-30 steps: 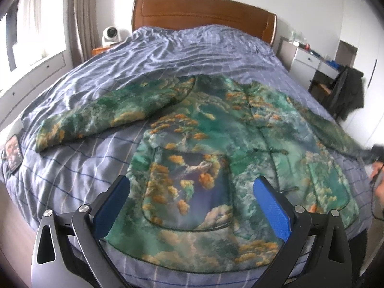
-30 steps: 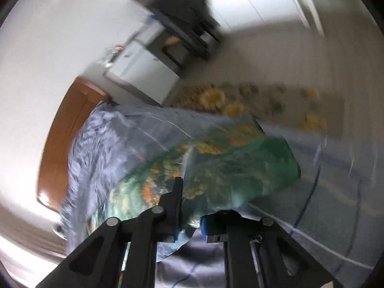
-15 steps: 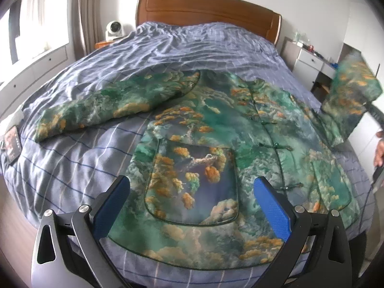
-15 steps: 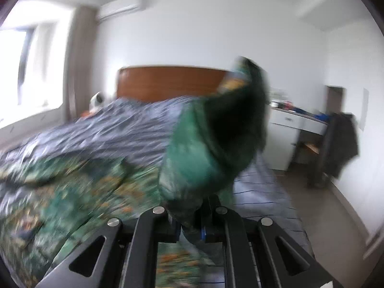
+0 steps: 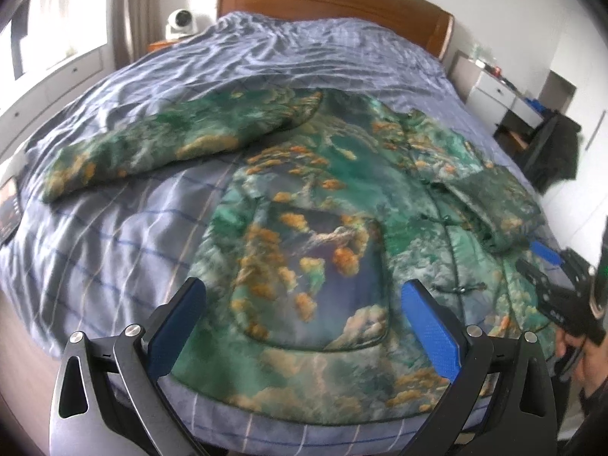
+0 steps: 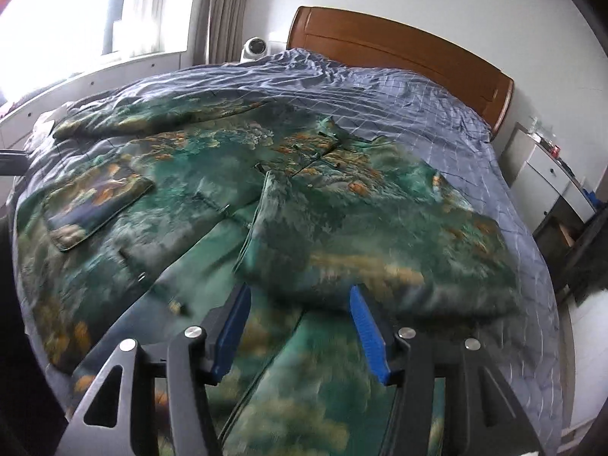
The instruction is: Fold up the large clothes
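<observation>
So this is the sleeve-folding step: the big green printed jacket (image 5: 315, 250) is spread face-up on the bed (image 5: 114, 228), and its right sleeve (image 6: 361, 235) now lies folded across the chest, cuff end just in front of the right claw (image 6: 300, 326). That claw's jaws are opening, blue pads clear of the cloth, nothing pinched between them, so I'd call it a release. The left claw (image 5: 300, 326) hovers wide apart and empty over the hem at 6 o'clock, angled down at the pocket. The left sleeve (image 5: 171, 144) lies stretched out toward 10 o'clock. Next move, I'd guess: reach for that cuff, pinch it and swing it in over the chest to match.
</observation>
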Available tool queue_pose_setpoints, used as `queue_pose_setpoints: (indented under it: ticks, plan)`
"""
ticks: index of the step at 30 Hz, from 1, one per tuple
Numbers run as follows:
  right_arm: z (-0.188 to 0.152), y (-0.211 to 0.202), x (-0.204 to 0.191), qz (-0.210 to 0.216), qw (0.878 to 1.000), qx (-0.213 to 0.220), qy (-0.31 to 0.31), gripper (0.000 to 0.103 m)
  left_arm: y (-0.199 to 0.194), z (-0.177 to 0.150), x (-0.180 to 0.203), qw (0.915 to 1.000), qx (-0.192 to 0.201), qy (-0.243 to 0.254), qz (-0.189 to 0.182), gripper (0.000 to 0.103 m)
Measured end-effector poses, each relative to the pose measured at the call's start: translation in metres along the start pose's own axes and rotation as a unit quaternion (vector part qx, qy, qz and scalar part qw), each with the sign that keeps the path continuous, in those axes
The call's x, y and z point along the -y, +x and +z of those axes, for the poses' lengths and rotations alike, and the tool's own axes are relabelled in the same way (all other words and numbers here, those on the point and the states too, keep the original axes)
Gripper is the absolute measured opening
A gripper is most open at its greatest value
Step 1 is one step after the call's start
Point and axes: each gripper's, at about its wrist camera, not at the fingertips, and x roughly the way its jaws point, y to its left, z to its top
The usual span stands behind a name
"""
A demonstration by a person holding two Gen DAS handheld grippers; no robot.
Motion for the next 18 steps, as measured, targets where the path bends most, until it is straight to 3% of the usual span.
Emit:
queue_pose_setpoints:
  ticks: [4,7,11,14,16,17,18]
  plan:
    - [-0.015,-0.050,0.024,-0.016,0.998,0.029,0.062,0.063,0.018,0.026,0.022,0.9959,-0.034,0.004,-0.083,0.102]
    - [-0.028,-0.072,0.039,-0.031,0.993,0.041,0.111,0.064,0.054,0.048,0.066,0.9775,-0.099,0.022,-0.185,0.102]
    - [-0.044,-0.090,0.058,-0.043,0.984,0.047,0.167,0.064,0.106,0.060,0.134,0.9585,-0.151,0.056,-0.235,0.097]
    - [-0.050,-0.098,0.064,-0.041,0.981,0.046,0.186,0.064,0.146,0.062,0.181,0.9489,-0.196,0.081,-0.234,0.080]
    - [-0.051,-0.101,0.061,-0.040,0.981,0.050,0.183,0.064,0.166,0.060,0.197,0.9485,-0.217,0.086,-0.215,0.072]
    - [-0.052,-0.104,0.059,-0.037,0.981,0.053,0.181,0.064,0.174,0.059,0.203,0.9507,-0.222,0.091,-0.197,0.054]
    - [-0.052,-0.106,0.058,-0.036,0.982,0.055,0.178,0.064,0.180,0.058,0.210,0.9538,-0.222,0.100,-0.176,0.016]
